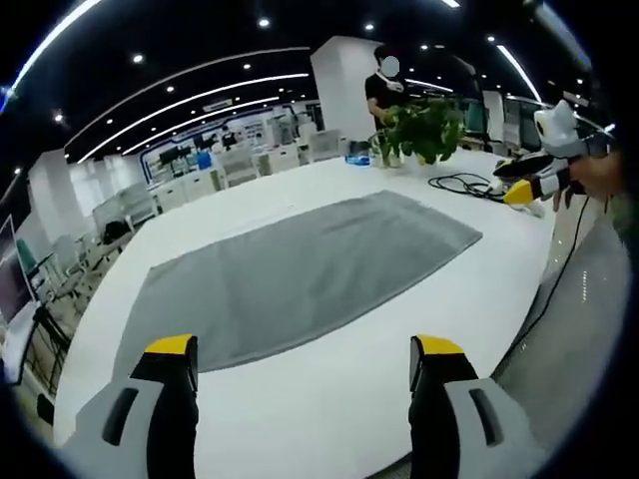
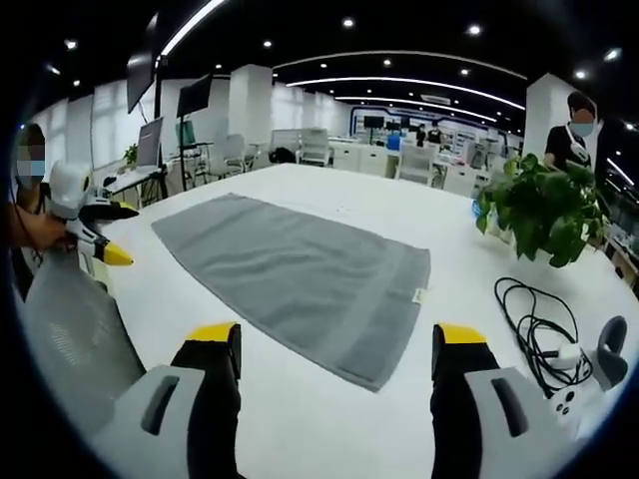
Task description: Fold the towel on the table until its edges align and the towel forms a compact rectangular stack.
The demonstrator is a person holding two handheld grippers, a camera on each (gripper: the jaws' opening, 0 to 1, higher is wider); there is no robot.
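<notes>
Grey towel [image 2: 300, 279] lay flat on the white worktop [image 2: 329, 419]; potted plant [image 2: 544, 215] and black cable [image 2: 534, 324] stood beyond it; left tool [image 1: 305, 364] and right tool [image 2: 336, 349] gaped wide, empty.

Open-plan office under a dark ceiling [image 2: 419, 25] with curved light strips [image 1: 190, 100] and round spotlights. White square pillar [image 1: 344, 90] at upper centre of the left gripper view. Rows of white desks and chairs [image 1: 225, 170] at mid left there. Monitors on stands [image 2: 190, 100] at upper left of the right gripper view.
</notes>
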